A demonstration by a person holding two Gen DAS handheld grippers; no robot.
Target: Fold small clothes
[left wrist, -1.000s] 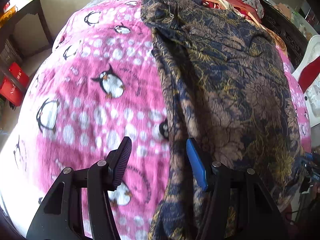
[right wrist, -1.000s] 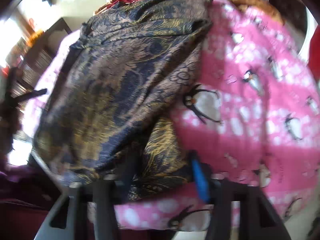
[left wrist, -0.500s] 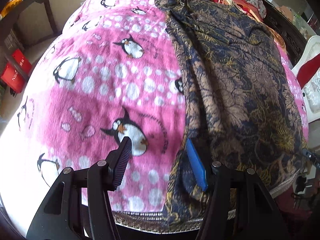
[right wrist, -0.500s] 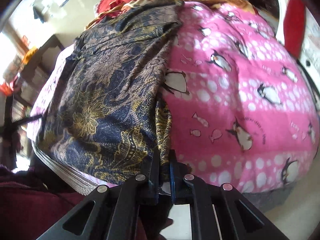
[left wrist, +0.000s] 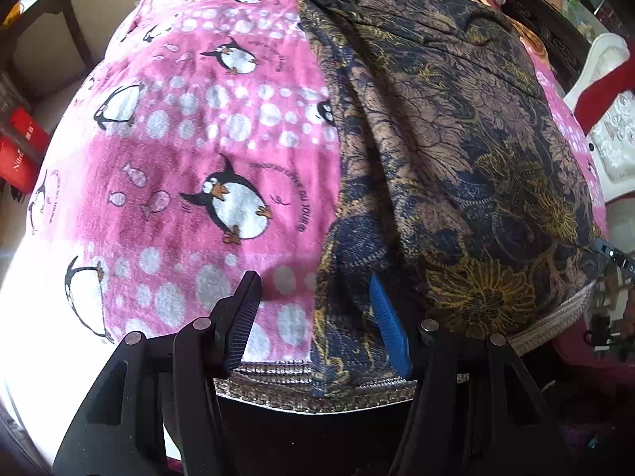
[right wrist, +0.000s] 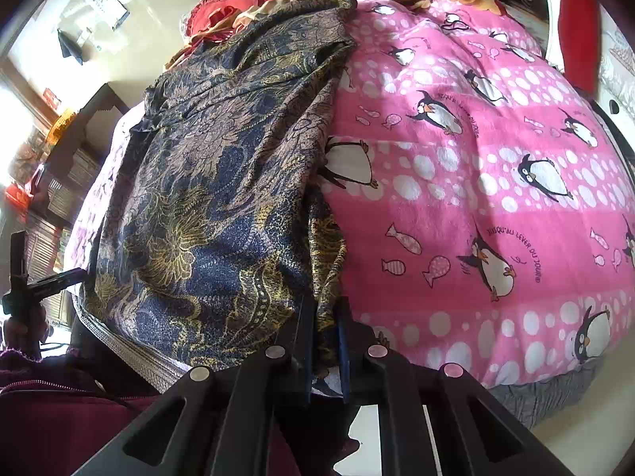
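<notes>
A dark blue, brown and gold floral garment (left wrist: pixel 456 150) lies lengthwise on a pink penguin blanket (left wrist: pixel 190 150). My left gripper (left wrist: pixel 317 317) is open, its jaws astride the garment's near left hem corner; the blue pad (left wrist: pixel 389 333) lies against the cloth. In the right wrist view the same garment (right wrist: pixel 222 182) covers the left side of the blanket (right wrist: pixel 476 182). My right gripper (right wrist: pixel 323 341) is shut on the garment's near right hem corner.
Red and gold bedding (right wrist: pixel 238 12) is piled at the far end of the bed. A dark wooden table (left wrist: pixel 43 39) and red boxes (left wrist: pixel 20 150) stand to the left. A white chair with red cloth (left wrist: pixel 603 91) stands to the right.
My right gripper closed on the hem corner. My left gripper drew back toward the bed's near edge, staying open over the garment's near left corner.
</notes>
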